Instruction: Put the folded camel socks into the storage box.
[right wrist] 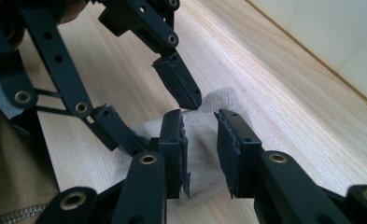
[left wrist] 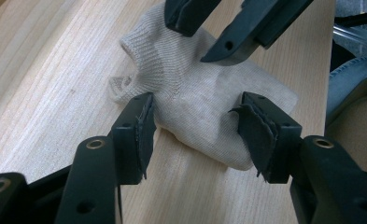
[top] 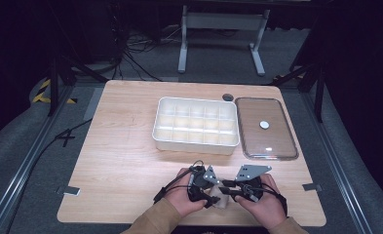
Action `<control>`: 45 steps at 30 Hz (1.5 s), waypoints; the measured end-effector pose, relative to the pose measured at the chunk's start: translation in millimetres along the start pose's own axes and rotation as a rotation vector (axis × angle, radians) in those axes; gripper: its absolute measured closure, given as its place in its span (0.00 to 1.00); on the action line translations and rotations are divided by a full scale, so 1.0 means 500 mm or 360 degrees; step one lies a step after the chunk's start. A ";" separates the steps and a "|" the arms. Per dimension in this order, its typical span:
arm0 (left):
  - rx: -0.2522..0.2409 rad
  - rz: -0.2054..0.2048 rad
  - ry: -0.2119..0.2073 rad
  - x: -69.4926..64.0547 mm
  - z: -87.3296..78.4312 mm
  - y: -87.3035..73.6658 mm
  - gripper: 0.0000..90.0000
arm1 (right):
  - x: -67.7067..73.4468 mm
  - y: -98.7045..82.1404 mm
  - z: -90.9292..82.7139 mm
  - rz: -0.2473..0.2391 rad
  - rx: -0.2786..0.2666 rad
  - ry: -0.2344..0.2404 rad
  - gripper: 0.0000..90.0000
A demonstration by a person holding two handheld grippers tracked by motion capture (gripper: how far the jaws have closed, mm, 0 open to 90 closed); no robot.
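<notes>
A beige knitted cloth [top: 221, 200] lies flat on the wooden table near its front edge. In the left gripper view the cloth [left wrist: 195, 102] shows a ribbed cuff at its far end. My left gripper [left wrist: 195, 121] stands open, one jaw at each side of the cloth and neither pad squeezing it. My right gripper [right wrist: 200, 140] is open by a narrow gap just above the cloth [right wrist: 200, 135], with nothing pinched. The two grippers [top: 213, 192] [top: 230, 187] face each other tip to tip over the cloth.
A white box with several compartments [top: 196, 145] sits mid-table. Beside it on the right lies a clear lid [top: 257, 141] with a small white disc [top: 264, 125] on it. A dark round hole [top: 227, 97] sits near the table's far edge. Both forearms enter from the bottom.
</notes>
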State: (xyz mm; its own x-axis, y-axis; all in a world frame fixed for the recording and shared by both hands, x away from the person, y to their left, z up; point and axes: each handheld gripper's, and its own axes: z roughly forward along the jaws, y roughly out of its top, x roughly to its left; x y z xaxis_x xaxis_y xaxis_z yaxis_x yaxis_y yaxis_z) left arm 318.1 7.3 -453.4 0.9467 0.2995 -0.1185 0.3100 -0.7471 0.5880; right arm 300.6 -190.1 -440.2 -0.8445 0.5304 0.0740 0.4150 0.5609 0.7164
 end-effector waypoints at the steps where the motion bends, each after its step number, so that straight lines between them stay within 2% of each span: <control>1: 0.0001 0.0001 0.0002 0.000 0.000 0.000 0.51 | 0.000 0.000 0.001 0.0003 0.0013 -0.0012 0.78; 5: 0.0003 0.0003 0.0009 0.000 -0.001 0.000 0.50 | -0.003 -0.002 0.006 0.0032 0.0050 -0.0039 0.73; 7: 0.0002 0.0007 0.0020 -0.001 -0.001 -0.001 0.50 | -0.005 -0.006 0.014 0.0048 0.0083 -0.0069 0.67; 9: 0.0003 0.0003 0.0037 -0.001 -0.001 -0.001 0.46 | -0.005 -0.007 0.017 0.0054 0.0089 -0.0072 0.65; 11: 0.0007 -0.0023 0.0035 -0.002 -0.001 -0.003 0.45 | -0.009 -0.006 0.019 0.0069 0.0098 -0.0082 0.61; 17: 0.0008 -0.0056 0.0054 0.000 -0.001 -0.008 0.43 | -0.022 -0.008 0.028 0.0128 0.0125 -0.0043 0.54; 18: 0.0019 -0.0054 0.0059 0.000 -0.002 -0.008 0.43 | -0.027 -0.008 0.032 0.0172 0.0143 -0.0011 0.52; 22: 0.0030 -0.0061 0.0073 0.000 -0.004 -0.012 0.43 | -0.030 -0.004 0.036 0.0192 0.0166 0.0017 0.51; 23: 0.0032 -0.0073 0.0082 0.000 -0.005 -0.015 0.43 | -0.035 -0.003 0.040 0.0212 0.0178 0.0047 0.49; 25: 0.0044 -0.0066 0.0094 -0.001 -0.007 -0.017 0.43 | -0.041 -0.002 0.045 0.0248 0.0191 0.0087 0.49; 30: 0.0054 -0.0069 0.0124 -0.004 -0.008 -0.020 0.43 | -0.050 0.001 0.055 0.0272 0.0237 0.0160 0.50; 32: 0.0058 -0.0080 0.0135 -0.004 -0.008 -0.021 0.42 | -0.051 0.002 0.056 0.0278 0.0248 0.0169 0.50; 34: 0.0055 -0.0103 0.0153 -0.004 -0.008 -0.026 0.42 | -0.054 0.001 0.062 0.0314 0.0257 0.0213 0.50; 35: 0.0045 -0.0109 0.0158 -0.005 -0.008 -0.028 0.42 | -0.056 0.002 0.063 0.0314 0.0256 0.0249 0.53; 42: 0.0054 -0.0124 0.0167 -0.005 -0.010 -0.032 0.42 | -0.059 0.004 0.068 0.0331 0.0285 0.0344 0.64; 43: 0.0035 -0.0135 0.0167 -0.005 -0.009 -0.034 0.42 | -0.062 0.002 0.070 0.0343 0.0273 0.0385 0.70; 45: 0.0036 -0.0137 0.0167 -0.005 -0.009 -0.035 0.42 | -0.063 0.002 0.069 0.0332 0.0260 0.0407 0.73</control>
State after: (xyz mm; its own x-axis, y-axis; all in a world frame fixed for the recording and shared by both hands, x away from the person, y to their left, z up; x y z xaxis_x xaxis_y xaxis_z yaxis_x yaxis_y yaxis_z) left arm 310.0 22.3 -459.5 0.9026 0.4224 -0.0827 0.3925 -0.7290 0.5608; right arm 339.4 -184.1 -465.9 -0.7847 0.4795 0.3929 0.6184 0.5624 0.5489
